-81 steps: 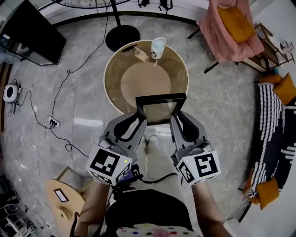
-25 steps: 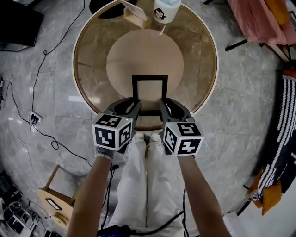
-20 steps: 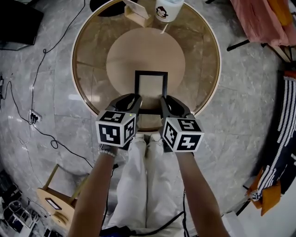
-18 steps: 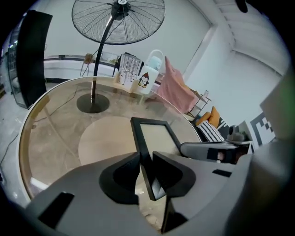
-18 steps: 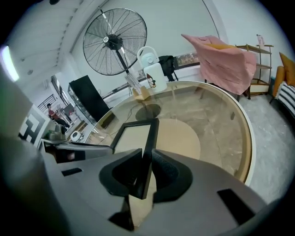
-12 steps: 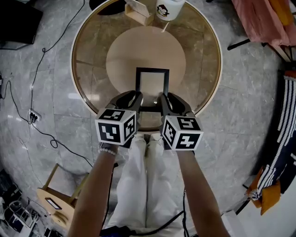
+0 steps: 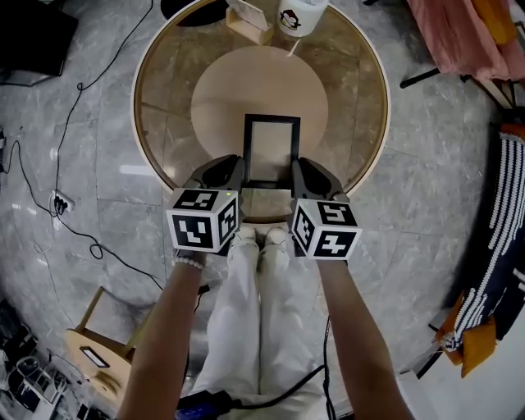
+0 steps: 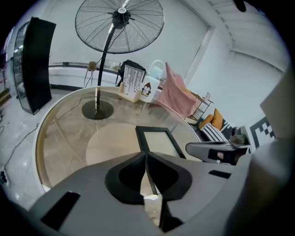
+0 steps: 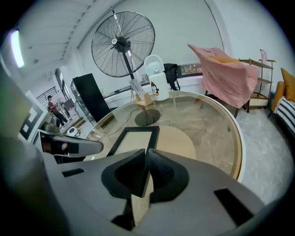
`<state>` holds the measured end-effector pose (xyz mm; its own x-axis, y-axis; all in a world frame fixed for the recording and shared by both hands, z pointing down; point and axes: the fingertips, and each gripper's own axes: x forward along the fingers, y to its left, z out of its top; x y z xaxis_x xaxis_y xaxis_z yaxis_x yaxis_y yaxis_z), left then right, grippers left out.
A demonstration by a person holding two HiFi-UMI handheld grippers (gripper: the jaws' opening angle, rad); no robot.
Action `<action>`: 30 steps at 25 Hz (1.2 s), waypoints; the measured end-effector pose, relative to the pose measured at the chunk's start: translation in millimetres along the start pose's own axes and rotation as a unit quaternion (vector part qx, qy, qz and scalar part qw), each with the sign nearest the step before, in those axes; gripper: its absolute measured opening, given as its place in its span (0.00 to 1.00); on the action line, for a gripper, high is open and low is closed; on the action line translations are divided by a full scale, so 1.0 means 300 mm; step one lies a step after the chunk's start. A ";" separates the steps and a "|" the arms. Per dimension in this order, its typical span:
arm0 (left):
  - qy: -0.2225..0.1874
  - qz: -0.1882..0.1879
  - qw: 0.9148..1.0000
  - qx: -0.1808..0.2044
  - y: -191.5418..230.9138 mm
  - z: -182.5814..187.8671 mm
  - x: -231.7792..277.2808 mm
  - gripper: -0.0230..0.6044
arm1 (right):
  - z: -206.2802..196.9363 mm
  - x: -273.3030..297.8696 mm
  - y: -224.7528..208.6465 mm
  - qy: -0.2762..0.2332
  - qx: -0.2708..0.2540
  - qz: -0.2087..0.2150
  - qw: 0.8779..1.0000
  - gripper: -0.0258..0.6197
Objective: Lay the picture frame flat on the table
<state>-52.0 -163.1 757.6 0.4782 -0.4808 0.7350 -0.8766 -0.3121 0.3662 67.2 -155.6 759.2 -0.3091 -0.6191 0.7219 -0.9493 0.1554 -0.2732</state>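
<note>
Closing on the picture frame (image 7: 271,150), one near side rail each: left claw (image 7: 233,170), right claw (image 7: 300,170); long axis running straight ahead across worktop (image 7: 164,98).

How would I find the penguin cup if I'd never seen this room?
Find the round glass table. At its far edge, beside a wooden card holder, stands the white cup. Only it carries a penguin picture.

Round glass table (image 7: 164,123): picture frame (image 7: 271,150) lies flat at centre-near; white jug (image 7: 297,15) and wooden card holder (image 7: 248,23) stand at far edge.
</note>
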 end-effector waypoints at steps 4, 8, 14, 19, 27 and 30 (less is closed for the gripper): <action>-0.015 -0.007 1.000 0.017 -0.033 0.040 -0.088 0.06 | 0.052 -0.081 0.013 -0.010 -0.015 -0.003 1.000 0.11; -0.028 -0.013 0.999 0.026 -0.088 0.106 -0.198 0.06 | 0.117 -0.197 0.033 -0.021 -0.016 -0.007 1.000 0.10; -0.053 -0.041 0.993 0.094 -0.250 0.240 -0.409 0.06 | 0.254 -0.413 0.092 -0.050 -0.059 -0.006 0.997 0.10; -0.090 -0.056 0.985 0.138 -0.381 0.358 -0.580 0.06 | 0.385 -0.584 0.147 -0.087 -0.065 -0.002 0.994 0.10; -0.135 -0.072 0.970 0.188 -0.520 0.515 -0.828 0.06 | 0.573 -0.860 0.240 -0.149 -0.094 0.010 0.984 0.10; -0.159 -0.066 0.965 0.199 -0.545 0.583 -0.901 0.06 | 0.623 -0.941 0.257 -0.164 -0.092 0.009 0.982 0.10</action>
<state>-28.6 -125.4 399.2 0.6317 -0.6233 0.4609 -0.7476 -0.6470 0.1496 92.0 -112.9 415.5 -0.3204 -0.8245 0.4664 -0.9471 0.2872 -0.1429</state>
